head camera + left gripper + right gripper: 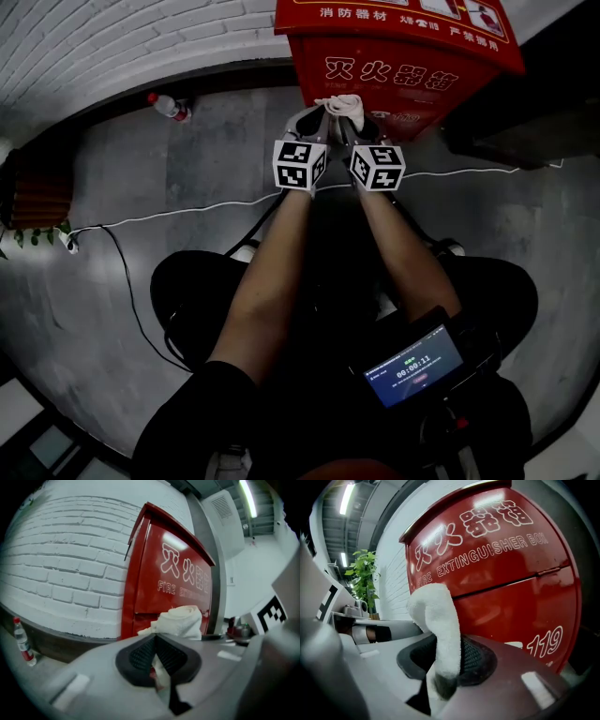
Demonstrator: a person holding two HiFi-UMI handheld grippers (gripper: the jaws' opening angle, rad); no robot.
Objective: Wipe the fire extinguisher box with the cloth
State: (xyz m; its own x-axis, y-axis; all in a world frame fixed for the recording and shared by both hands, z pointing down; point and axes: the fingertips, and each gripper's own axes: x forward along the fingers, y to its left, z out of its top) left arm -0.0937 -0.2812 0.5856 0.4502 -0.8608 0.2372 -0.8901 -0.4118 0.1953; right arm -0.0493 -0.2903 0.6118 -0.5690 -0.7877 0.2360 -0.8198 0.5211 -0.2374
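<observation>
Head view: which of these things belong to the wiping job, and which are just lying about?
Job in hand:
cloth, pinched by left gripper and right gripper
red fire extinguisher box

Lying about:
plastic bottle
white cable
potted plant

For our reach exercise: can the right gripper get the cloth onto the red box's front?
Probably yes: the right gripper is shut on the cloth, and the fire extinguisher box stands close ahead, nothing between.

Dim head view, shadowy grey floor (187, 169). Ceiling tube lights (247, 498) glare on the glossy red metal fire extinguisher box (497, 573). Fisheye edges bend; near foreground blurs.
</observation>
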